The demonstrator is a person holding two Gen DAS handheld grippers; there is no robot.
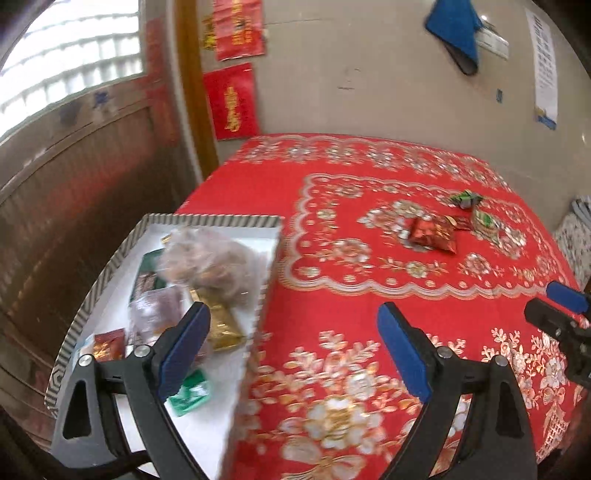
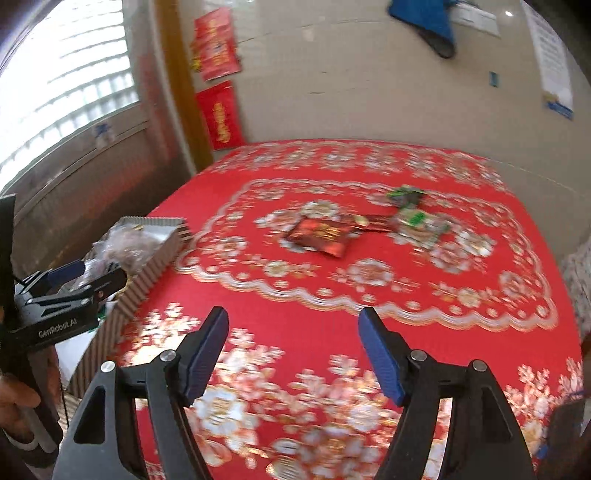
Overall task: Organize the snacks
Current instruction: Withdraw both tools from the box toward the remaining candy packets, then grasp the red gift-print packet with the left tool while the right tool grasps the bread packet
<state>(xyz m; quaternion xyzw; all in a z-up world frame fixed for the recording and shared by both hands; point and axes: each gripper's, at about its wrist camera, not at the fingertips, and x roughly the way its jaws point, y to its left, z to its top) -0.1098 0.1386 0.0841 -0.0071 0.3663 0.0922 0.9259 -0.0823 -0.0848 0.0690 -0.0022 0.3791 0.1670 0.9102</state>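
Both the left gripper (image 1: 291,354) and right gripper (image 2: 293,354) gape empty above the red tablecloth (image 2: 332,306).

"GenRobot.AI" in white on the left tool's (image 2: 79,275) black body.

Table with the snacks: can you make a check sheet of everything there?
Surface: red flowered tablecloth.
Job's things: striped box at the table's left edge holds bagged snacks; red packet and green packets lie loose mid-table.
Clutter: nothing seen.
Grippers: left gripper open, empty, partly over the box; right gripper open, empty, over the cloth.
Cables: nothing seen.
Surroundings: red posters, blue cloth on the wall; window left.
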